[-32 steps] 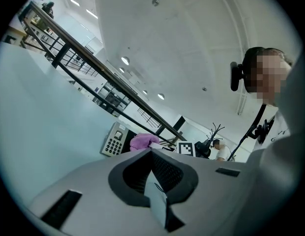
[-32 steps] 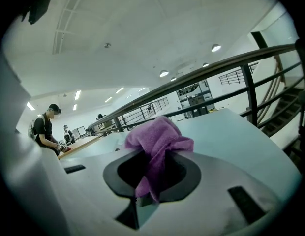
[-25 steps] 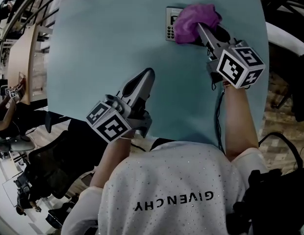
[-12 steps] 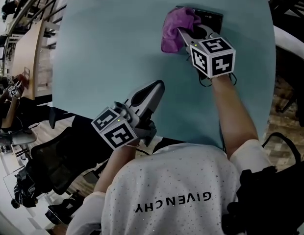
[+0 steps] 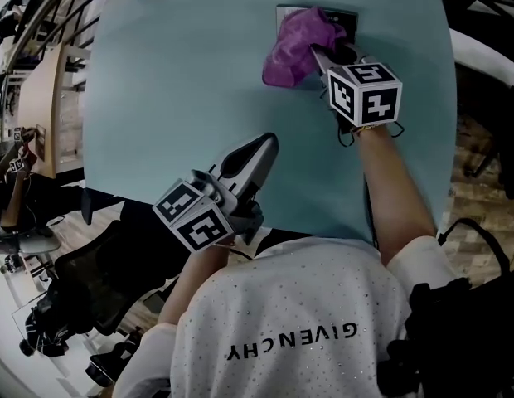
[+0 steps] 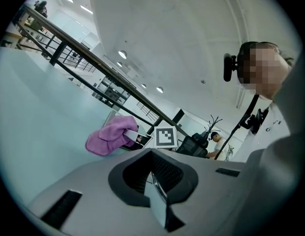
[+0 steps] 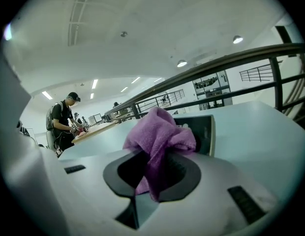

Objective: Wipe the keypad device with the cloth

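While the keypad [image 5: 346, 19] lies at the table's [image 5: 174, 81] far edge, the purple cloth [image 5: 294, 44] covers its left part, pinched between the right gripper's [image 5: 321, 56] jaws; the left gripper [image 5: 259, 149] is well apart, nearer the person, jaws together and empty.

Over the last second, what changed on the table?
The right gripper dragged the cloth leftward across the device. The cloth covered the right part before; now it lies on the left part and past that edge, with the right part exposed. Nothing was taken or let go. Unchanged: right gripper shut on the cloth, left gripper shut and empty over the table.
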